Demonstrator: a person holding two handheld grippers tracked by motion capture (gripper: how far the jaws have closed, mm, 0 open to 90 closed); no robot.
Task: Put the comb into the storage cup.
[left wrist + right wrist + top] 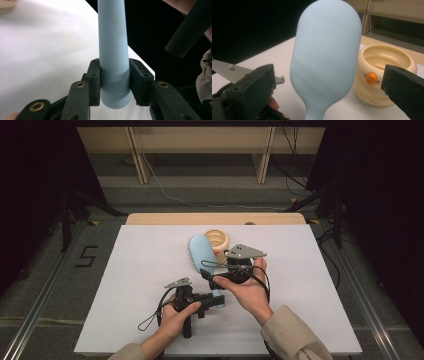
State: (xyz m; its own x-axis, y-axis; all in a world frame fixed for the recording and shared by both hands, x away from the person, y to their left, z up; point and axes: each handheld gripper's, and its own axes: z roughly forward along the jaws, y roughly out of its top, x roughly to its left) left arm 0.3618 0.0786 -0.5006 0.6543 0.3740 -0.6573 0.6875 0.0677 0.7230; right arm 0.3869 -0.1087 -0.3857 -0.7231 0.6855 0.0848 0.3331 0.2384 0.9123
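The left gripper [212, 301] clamps the handle end of the blue brush [201, 251]; in the left gripper view its fingers [93, 81] press on both sides of the handle, near its end. The brush is held over the white tabletop [140, 270], its head toward the cream pot [218, 239]. The right gripper [332, 82] stands spread wide, its fingers [257, 85] on either side of the brush head and clear of it, with the pot just behind.
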